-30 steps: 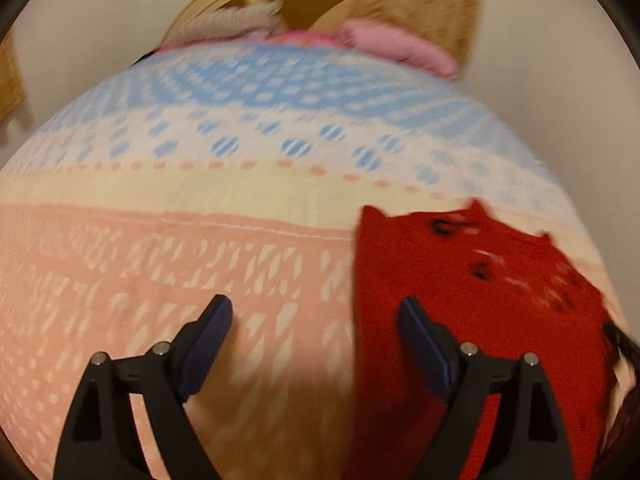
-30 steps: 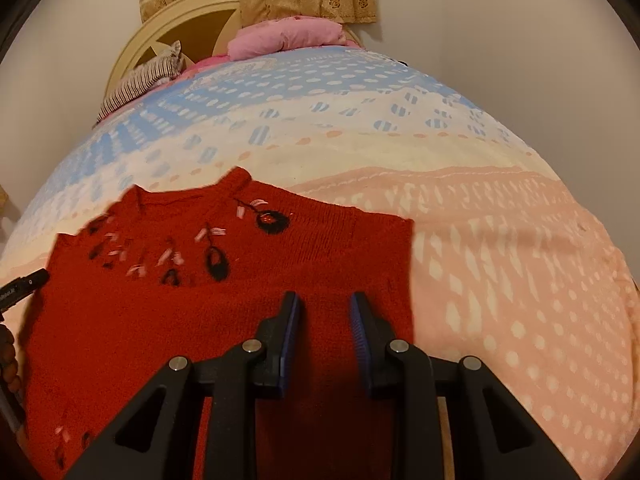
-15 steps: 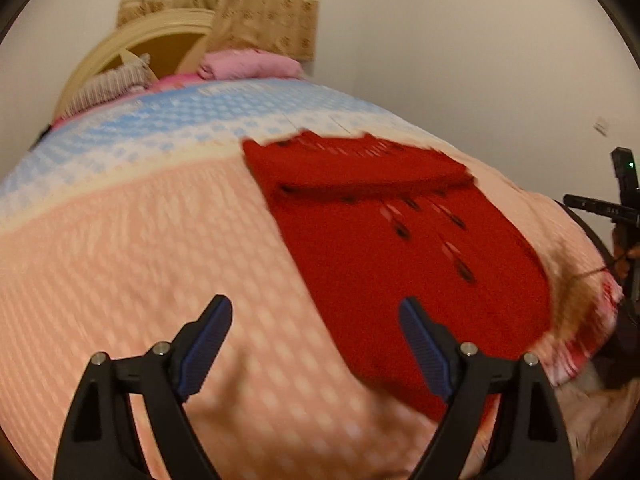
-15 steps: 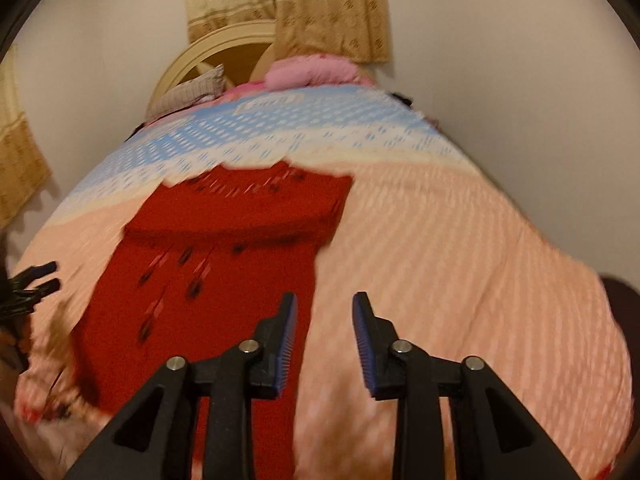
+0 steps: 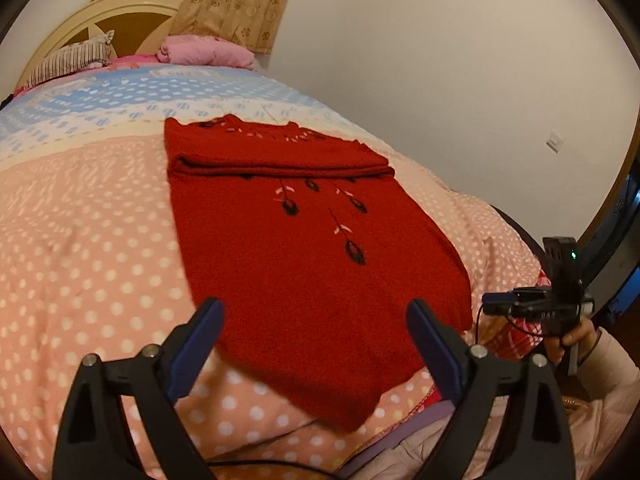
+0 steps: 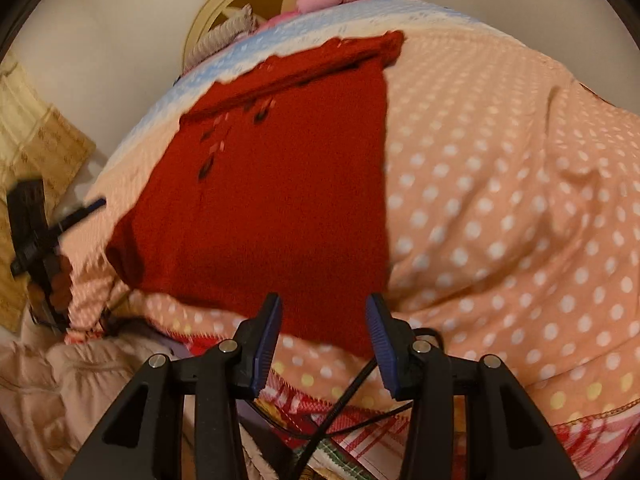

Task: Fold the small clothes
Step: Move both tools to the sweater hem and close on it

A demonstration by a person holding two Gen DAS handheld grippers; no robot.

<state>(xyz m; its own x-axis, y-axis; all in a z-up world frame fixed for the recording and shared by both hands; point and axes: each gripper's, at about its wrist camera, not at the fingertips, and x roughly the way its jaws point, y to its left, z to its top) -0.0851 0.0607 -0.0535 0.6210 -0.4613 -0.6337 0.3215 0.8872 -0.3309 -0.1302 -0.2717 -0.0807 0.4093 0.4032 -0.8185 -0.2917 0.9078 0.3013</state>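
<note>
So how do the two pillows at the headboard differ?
The striped pillow is grey-and-white striped and sits on the left, one corner sticking up; the pink pillow is plain pink, plumper, and lies further right below the curtain. Both rest at the head of the bed against the cream headboard.

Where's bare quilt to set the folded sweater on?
The widest bare stretch of quilt lies left of the red sweater in the left view. A band is also bare between the sweater's folded top and the pillows. It is crowded at the near edge, around both open grippers and the cables.
</note>
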